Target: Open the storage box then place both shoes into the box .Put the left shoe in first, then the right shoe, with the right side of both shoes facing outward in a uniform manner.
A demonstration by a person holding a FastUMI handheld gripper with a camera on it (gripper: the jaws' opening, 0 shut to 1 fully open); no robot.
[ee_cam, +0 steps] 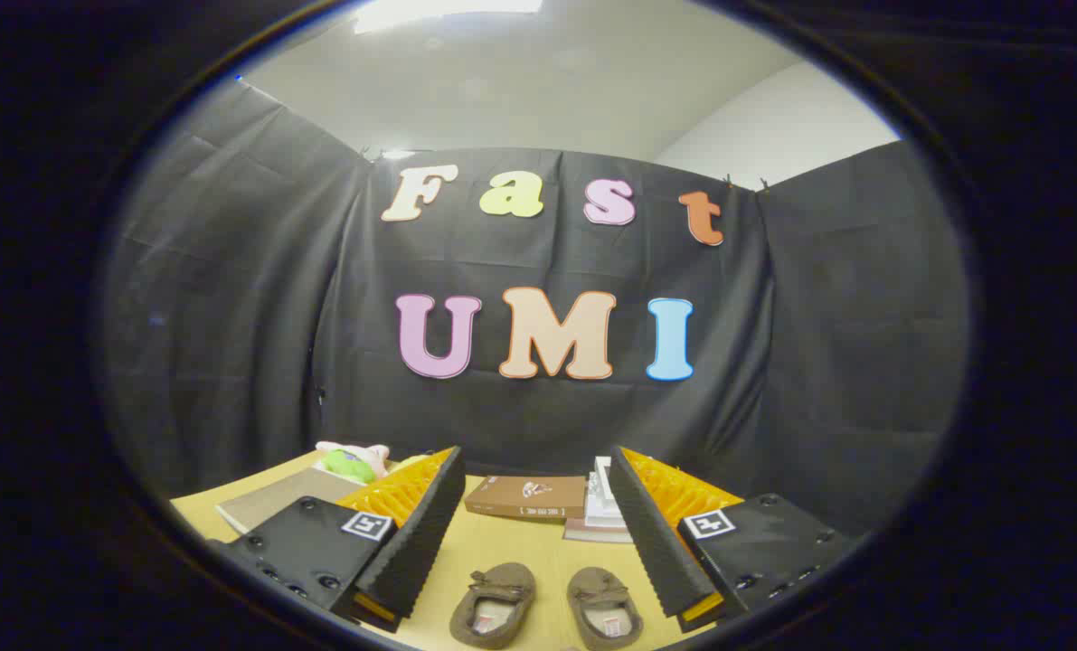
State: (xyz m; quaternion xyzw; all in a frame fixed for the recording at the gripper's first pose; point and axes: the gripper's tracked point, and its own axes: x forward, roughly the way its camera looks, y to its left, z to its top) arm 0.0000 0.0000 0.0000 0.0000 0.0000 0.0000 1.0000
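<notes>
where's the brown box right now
In the gripper view the brown box lies on the table beyond the open gripper, past the two shoes, beside a stack of books.

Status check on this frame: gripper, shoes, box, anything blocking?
Gripper open, empty, above table. Two brown slip-on shoes side by side between fingers, untouched. Brown storage box beyond them, lid shut. Path unobstructed.

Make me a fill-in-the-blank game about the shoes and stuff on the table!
1. The two brown shoes lie ____ the gripper's fingers.
2. The gripper's fingers are ____, holding nothing.
3. The brown box beyond the shoes is ____.
4. A ____ toy lies near the black cloth wall.

Missing words: between; open; shut; plush
</notes>
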